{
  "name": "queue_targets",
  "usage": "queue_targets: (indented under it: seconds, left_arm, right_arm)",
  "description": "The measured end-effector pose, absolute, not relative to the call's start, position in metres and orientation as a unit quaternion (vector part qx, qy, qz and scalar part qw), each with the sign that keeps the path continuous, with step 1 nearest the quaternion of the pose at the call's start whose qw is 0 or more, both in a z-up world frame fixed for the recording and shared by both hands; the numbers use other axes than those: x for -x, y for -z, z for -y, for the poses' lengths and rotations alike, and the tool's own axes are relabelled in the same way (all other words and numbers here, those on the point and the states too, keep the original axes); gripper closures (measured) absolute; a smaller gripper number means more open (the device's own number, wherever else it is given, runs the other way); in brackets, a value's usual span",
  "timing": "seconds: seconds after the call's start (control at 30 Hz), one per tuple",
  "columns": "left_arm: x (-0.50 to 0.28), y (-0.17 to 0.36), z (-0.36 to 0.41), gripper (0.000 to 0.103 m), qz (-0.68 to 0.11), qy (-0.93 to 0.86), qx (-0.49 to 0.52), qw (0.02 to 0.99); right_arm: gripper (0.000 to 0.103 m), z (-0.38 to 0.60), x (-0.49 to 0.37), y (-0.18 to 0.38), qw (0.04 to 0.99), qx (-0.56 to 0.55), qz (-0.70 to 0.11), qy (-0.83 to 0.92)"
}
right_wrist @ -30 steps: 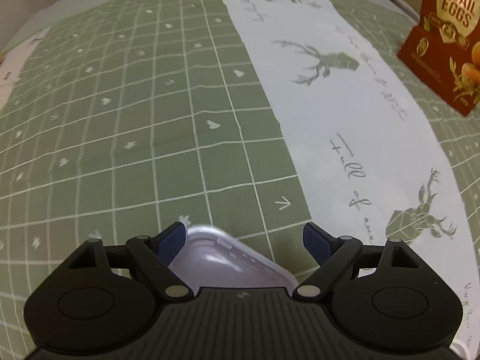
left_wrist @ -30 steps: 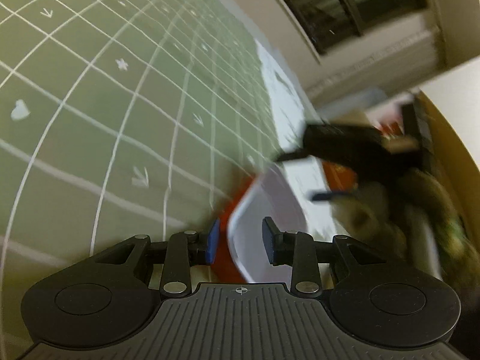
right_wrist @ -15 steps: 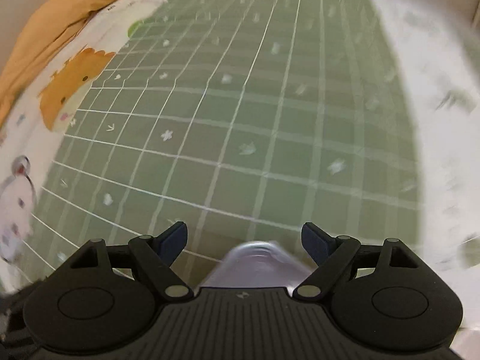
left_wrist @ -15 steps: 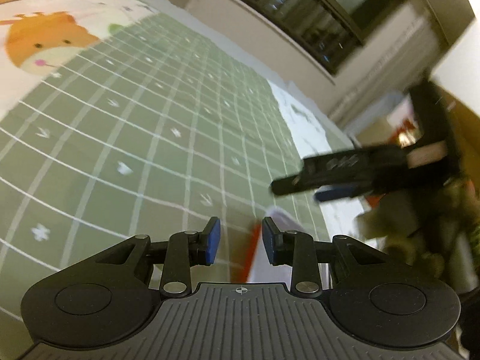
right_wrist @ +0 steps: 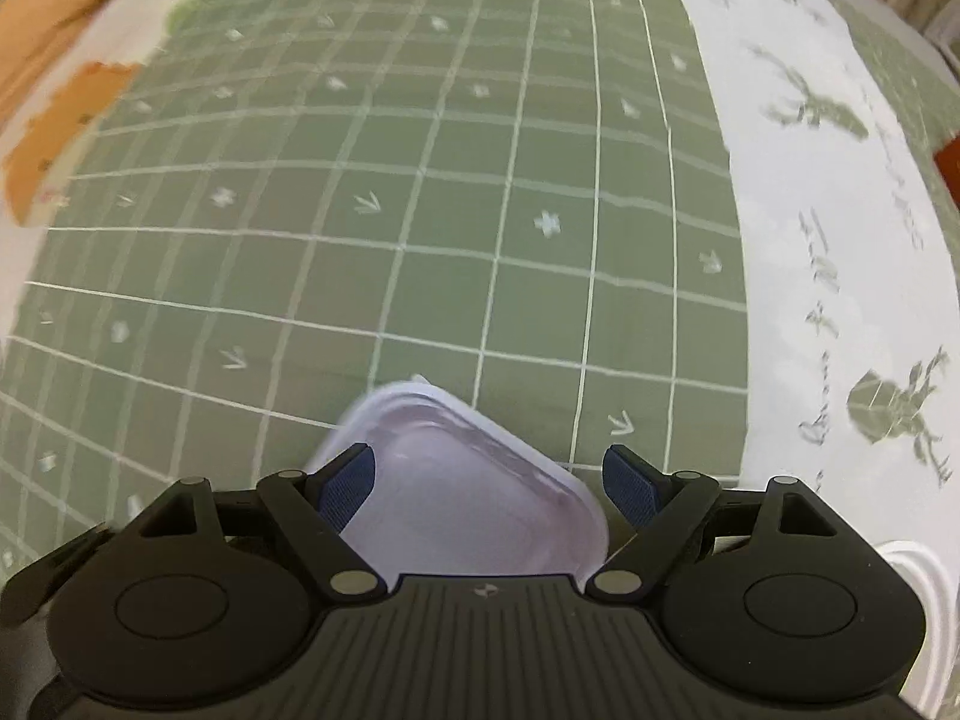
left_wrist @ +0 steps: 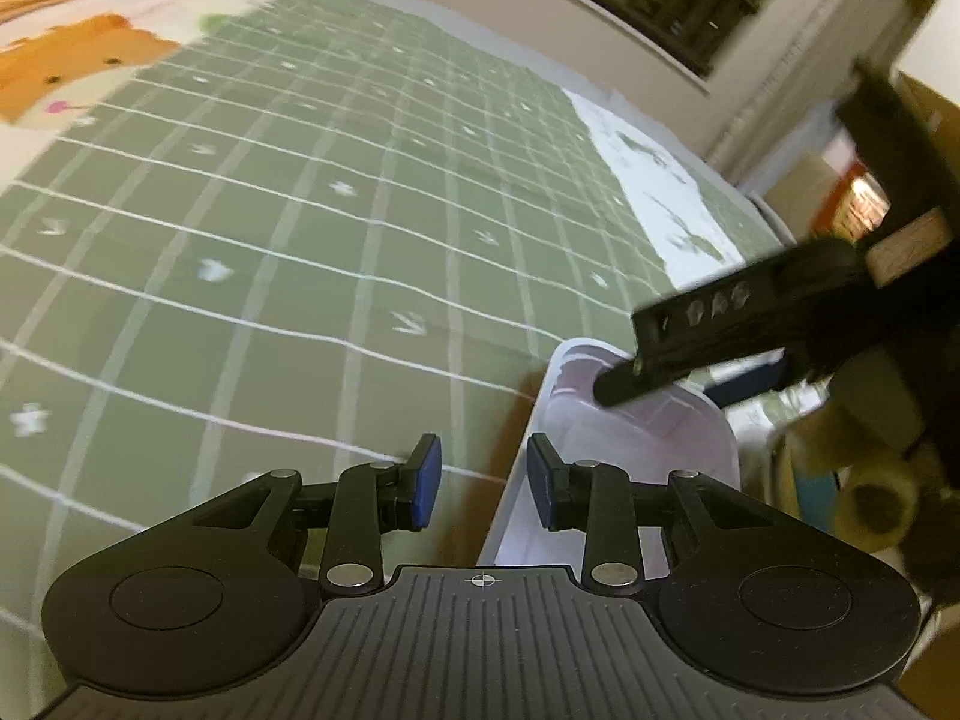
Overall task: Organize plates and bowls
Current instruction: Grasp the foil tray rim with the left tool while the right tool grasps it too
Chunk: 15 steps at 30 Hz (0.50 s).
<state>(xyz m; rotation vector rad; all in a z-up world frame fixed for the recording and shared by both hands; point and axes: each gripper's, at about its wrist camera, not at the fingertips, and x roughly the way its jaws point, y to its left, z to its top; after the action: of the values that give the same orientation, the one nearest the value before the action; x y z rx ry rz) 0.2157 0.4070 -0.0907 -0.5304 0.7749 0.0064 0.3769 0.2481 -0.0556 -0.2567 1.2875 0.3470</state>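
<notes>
A pale lilac rectangular dish (left_wrist: 630,450) hangs just above the green checked cloth. My right gripper (right_wrist: 492,480) points steeply down and straddles one end of the dish (right_wrist: 468,504), with a blue pad against each side. In the left wrist view the right gripper (left_wrist: 660,390) reaches in from the right over the dish's far end. My left gripper (left_wrist: 483,489) is at the near end. Its jaws are opening and the dish's long rim runs between them, with neither pad pressing on it.
The green grid cloth (right_wrist: 480,180) covers most of the surface, with a white deer-print strip (right_wrist: 840,240) along its right. An orange-and-white cartoon cloth (left_wrist: 90,60) lies at the far left. A white rim (right_wrist: 912,570) shows at lower right, and a red box edge (right_wrist: 951,162) at the right.
Both cameras have swung left across the cloth, with the dish staying between the right jaws. The left jaws stand slightly wider. The orange dish seen under the pale one is out of sight.
</notes>
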Motion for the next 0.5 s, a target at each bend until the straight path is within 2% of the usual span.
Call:
queue_targets:
  seconds: [0.2,0.3,0.5]
  left_arm:
    - [-0.184,0.072,-0.442,0.071,-0.319,-0.002,0.311,0.895]
    - [-0.178,0.069,-0.444,0.071,-0.315,0.005,0.314,0.895]
    - [-0.201,0.086,-0.430,0.071,-0.357,-0.010,0.290,0.888]
  right_arm:
    - [0.019,-0.261,-0.375,0.056,0.759,0.040,-0.598,-0.253]
    - [0.019,-0.264,-0.368,0.042,0.784,0.059,-0.562,-0.259]
    - [0.019,-0.251,-0.330,0.029,0.823,0.154,-0.499,-0.223]
